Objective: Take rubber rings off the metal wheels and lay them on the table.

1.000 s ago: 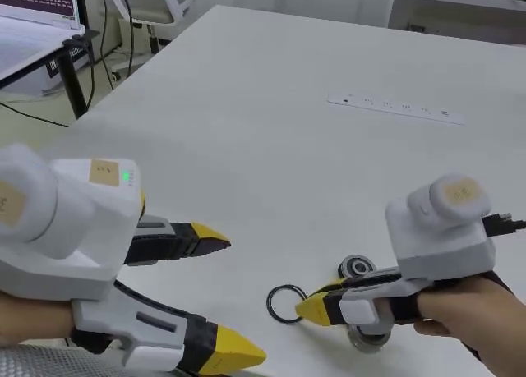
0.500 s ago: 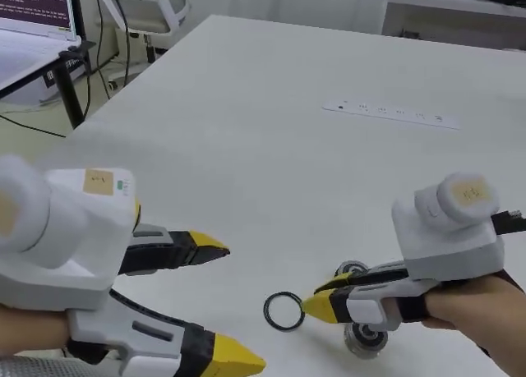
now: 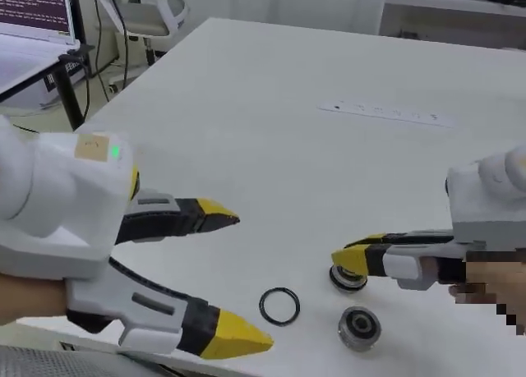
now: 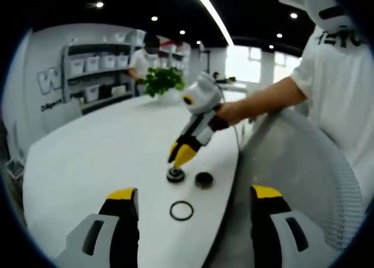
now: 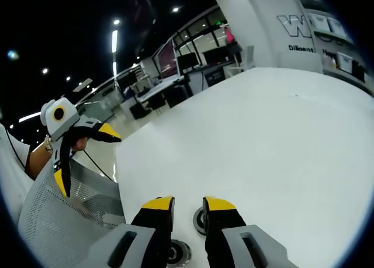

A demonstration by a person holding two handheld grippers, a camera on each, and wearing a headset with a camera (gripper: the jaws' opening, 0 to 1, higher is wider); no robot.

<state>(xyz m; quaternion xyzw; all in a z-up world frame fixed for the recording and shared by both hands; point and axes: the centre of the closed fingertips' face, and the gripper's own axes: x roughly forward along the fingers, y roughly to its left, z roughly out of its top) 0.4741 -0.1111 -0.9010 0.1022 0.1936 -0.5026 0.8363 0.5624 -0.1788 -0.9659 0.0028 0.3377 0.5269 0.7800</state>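
A black rubber ring [image 3: 279, 305] [image 4: 181, 210] lies flat on the white table [image 3: 271, 147], free of both grippers. Just to its right are two small metal wheels. The farther wheel [image 3: 348, 278] [image 4: 175, 176] [image 5: 200, 220] has a dark rim and the nearer wheel [image 3: 360, 326] [image 4: 203, 178] [image 5: 177, 251] looks bare grey. My right gripper [image 3: 345, 259] [image 5: 188, 205] [image 4: 183, 156] hovers with its yellow tips right over the farther wheel, jaws a narrow gap apart; whether they touch it is unclear. My left gripper [image 3: 234, 280] [image 4: 194, 198] stands wide open left of the ring, holding nothing.
A white power strip [image 3: 385, 114] lies across the far side of the table. A monitor [image 3: 37, 7] and a chair [image 3: 148, 11] stand beyond the left edge. The table's near edge runs close under the wheels and the ring.
My right gripper has drawn back to the right, away from the ring, which now lies alone; its tips now sit over the farther wheel. The left gripper has hardly moved.
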